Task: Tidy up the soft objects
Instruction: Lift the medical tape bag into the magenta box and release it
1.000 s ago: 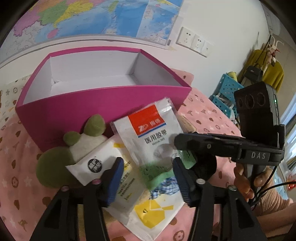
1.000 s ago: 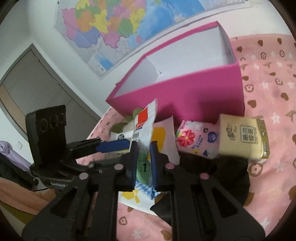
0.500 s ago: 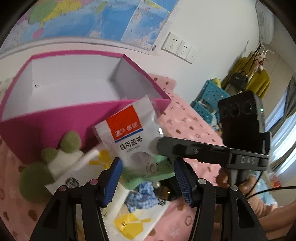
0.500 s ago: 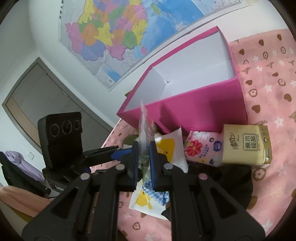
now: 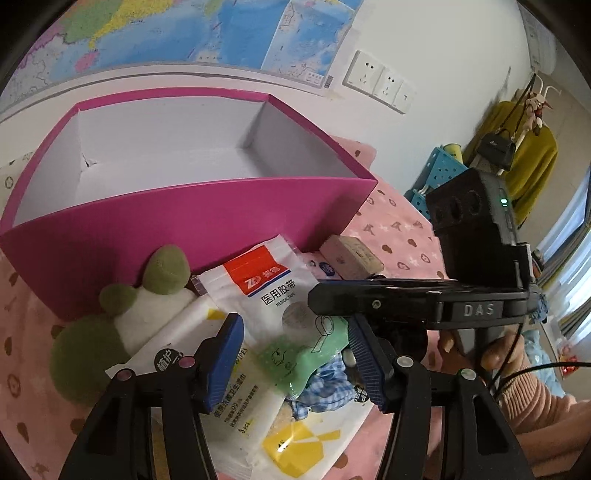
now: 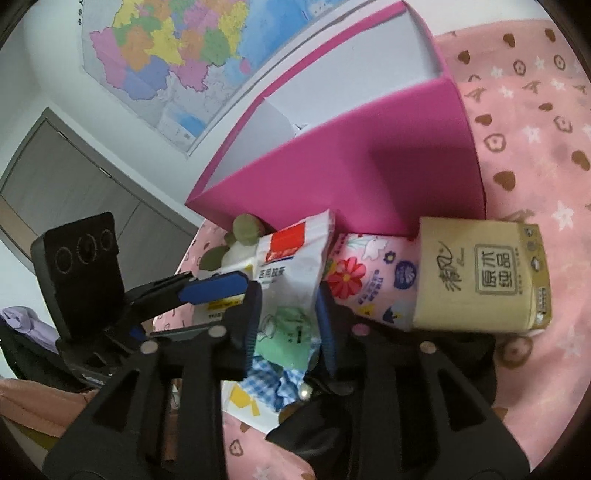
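A white medical tape pouch (image 5: 273,295) with a red band and green lower end lies on a pile of soft things in front of an open pink box (image 5: 192,206). My left gripper (image 5: 295,354) is open around the pouch's lower end. My right gripper (image 6: 286,325) is open too, its fingers on either side of the same pouch (image 6: 291,266). Under the pouch lie a white wipes pack (image 5: 207,354), a blue checked cloth (image 5: 325,391) and a green plush toy (image 5: 110,332). A flowered tissue pack (image 6: 369,273) and a beige tissue pack (image 6: 480,273) lie by the box.
The pink box (image 6: 362,162) is white inside and holds nothing I can see. It stands on a pink patterned bedspread (image 6: 535,122) against a wall with a map (image 5: 221,33). A black cloth (image 6: 424,387) lies under the pile.
My right gripper was shut on the pouch and held it up; now it is open and the pouch lies back on the pile. The left gripper stayed open around it.
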